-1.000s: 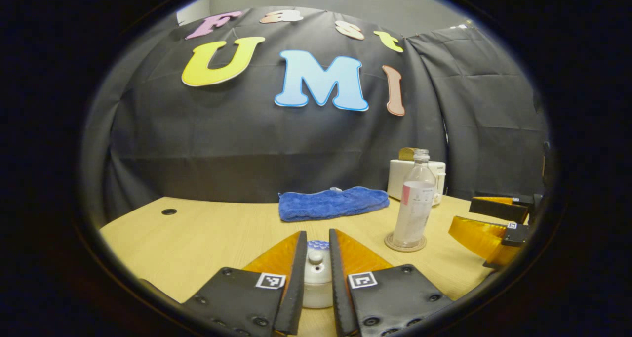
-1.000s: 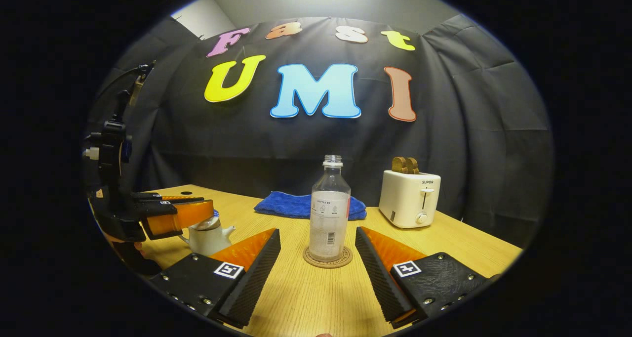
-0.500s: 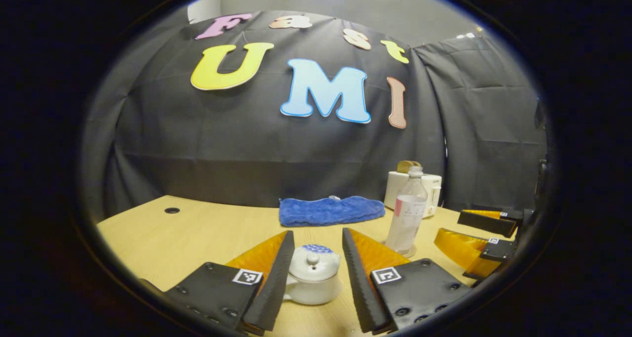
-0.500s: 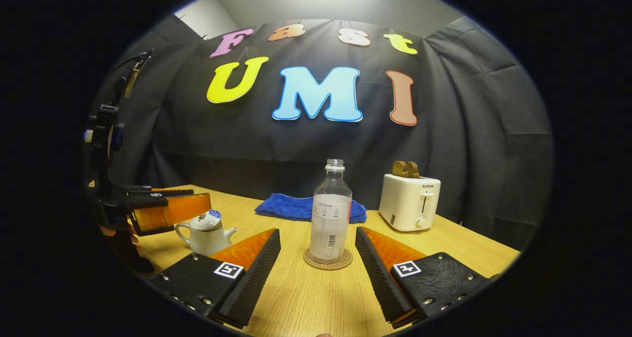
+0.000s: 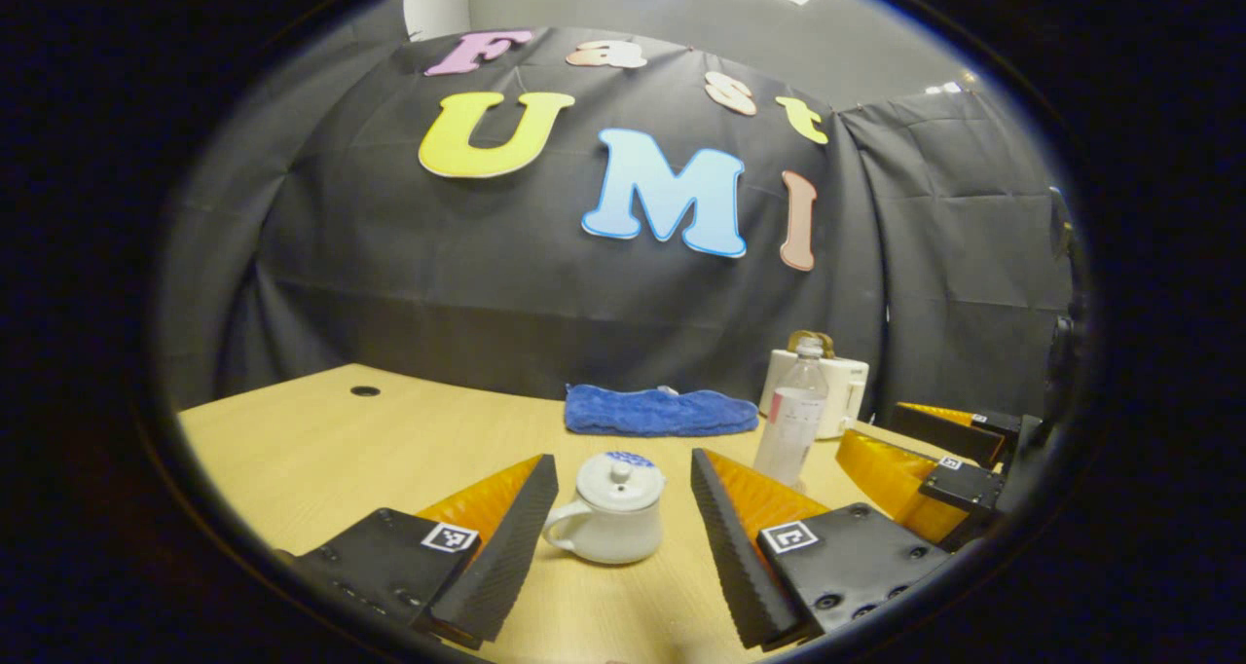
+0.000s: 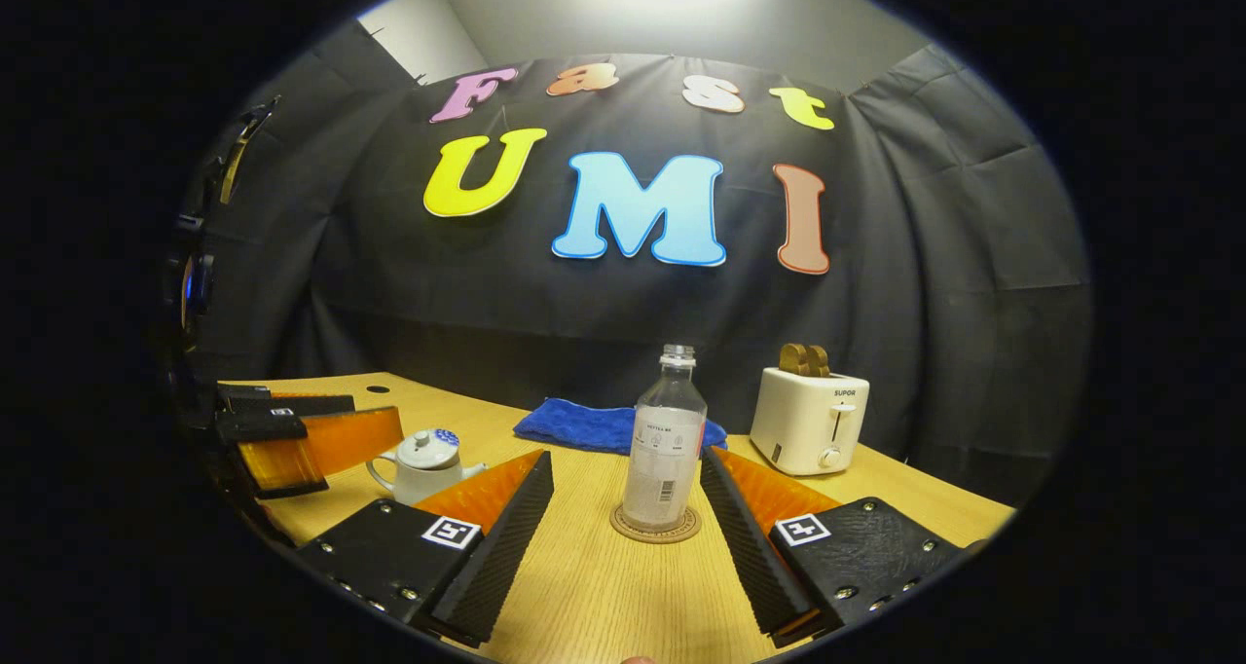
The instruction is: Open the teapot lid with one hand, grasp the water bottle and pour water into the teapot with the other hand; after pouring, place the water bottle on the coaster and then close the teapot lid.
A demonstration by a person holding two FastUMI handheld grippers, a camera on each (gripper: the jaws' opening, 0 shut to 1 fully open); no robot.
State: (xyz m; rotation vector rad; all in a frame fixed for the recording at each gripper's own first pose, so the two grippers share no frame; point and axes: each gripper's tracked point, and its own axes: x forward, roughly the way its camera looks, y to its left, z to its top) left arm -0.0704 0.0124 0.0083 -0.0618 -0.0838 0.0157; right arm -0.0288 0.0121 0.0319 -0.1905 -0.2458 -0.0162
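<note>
A small white teapot [image 5: 608, 523] stands on the table with its lid [image 5: 621, 477] seated on top. My left gripper [image 5: 623, 474] is open, drawn back from the teapot, which sits ahead between the fingers without touching them. The clear water bottle [image 6: 664, 438], uncapped, stands upright on a round coaster [image 6: 655, 527]. My right gripper [image 6: 625, 467] is open, with the bottle a short way ahead between its fingers and apart from them. The right gripper view also shows the teapot [image 6: 421, 467] and the left gripper [image 6: 292, 430] at the left. The bottle [image 5: 790, 418] and the right gripper [image 5: 925, 450] appear in the left gripper view.
A folded blue towel [image 6: 608, 424] lies at the back of the wooden table [image 6: 604, 586]. A white toaster [image 6: 808, 419] with toast in it stands at the back right. A small round hole [image 5: 365, 390] marks the table's far left.
My left gripper let go of the teapot lid, opened wide and pulled back and up from the teapot. The right gripper backed off a little from the bottle.
</note>
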